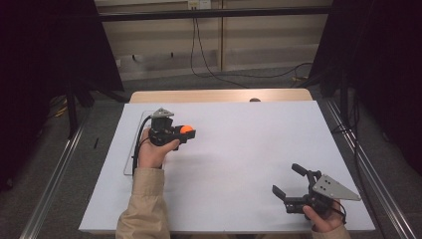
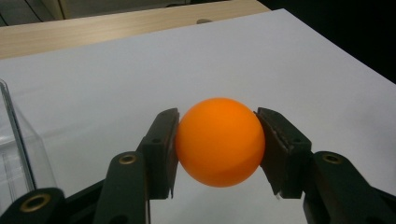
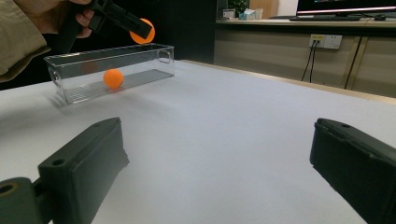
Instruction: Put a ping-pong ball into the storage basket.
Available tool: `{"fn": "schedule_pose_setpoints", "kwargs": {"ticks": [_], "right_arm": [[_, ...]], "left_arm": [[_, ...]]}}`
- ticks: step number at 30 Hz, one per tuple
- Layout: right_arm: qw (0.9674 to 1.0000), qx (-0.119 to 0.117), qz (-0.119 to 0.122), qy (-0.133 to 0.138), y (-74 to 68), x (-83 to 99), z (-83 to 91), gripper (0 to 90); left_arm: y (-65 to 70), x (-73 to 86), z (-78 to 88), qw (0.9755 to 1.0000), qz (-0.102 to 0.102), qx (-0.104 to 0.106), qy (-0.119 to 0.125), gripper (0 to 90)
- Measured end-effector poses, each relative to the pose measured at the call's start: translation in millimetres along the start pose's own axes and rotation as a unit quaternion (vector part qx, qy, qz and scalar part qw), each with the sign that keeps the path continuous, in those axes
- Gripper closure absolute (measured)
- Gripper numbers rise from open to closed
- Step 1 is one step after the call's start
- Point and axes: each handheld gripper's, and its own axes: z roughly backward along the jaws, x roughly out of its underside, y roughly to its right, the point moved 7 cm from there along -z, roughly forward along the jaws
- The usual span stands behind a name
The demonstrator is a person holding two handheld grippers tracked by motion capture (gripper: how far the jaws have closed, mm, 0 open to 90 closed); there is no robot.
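Note:
An orange ball (image 2: 219,142) is pinched between the two black pads (image 2: 161,149) of my left gripper (image 1: 188,133), which is shut on it. It is held above the white table top, just right of a clear plastic box (image 1: 130,149). In the right gripper view the held ball (image 3: 141,31) hangs above the box's (image 3: 70,88) far end, and a second orange ball (image 3: 113,78) lies inside the box. My right gripper (image 1: 286,178) is at the near right of the table, its jaws wide open with nothing between the pads (image 3: 88,158).
A white sheet (image 1: 239,149) covers the table, with a wooden strip (image 1: 219,95) along its far edge. Black frame posts and dark curtains stand on both sides. Cables (image 1: 209,69) lie on the floor behind the table.

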Motion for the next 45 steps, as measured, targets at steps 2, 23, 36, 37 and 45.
{"fn": "schedule_pose_setpoints", "kwargs": {"ticks": [2,23,36,37,45], "right_arm": [[1.0000,0.000,0.000,0.000,-0.2,0.0,0.0,2.5],[1.0000,0.000,0.000,0.000,-0.2,0.0,-0.1,2.5],[1.0000,0.000,-0.001,0.000,-0.2,0.1,-0.3,2.5],[1.0000,0.000,-0.001,0.000,-0.1,0.1,-0.3,2.5],[1.0000,0.000,0.000,0.000,-0.2,-0.1,-0.2,2.5]], "left_arm": [[-0.6,0.3,0.6,1.0000,-0.001,0.000,-0.001,50.9],[-8.8,-0.4,8.1,0.9999,0.001,-0.015,0.006,50.9],[-13.8,0.6,10.6,0.9997,0.001,-0.023,0.007,50.9],[-14.3,0.8,10.8,0.9997,0.001,-0.024,0.006,50.9],[-17.4,0.8,13.2,0.9996,0.003,-0.028,0.010,50.9]]}}
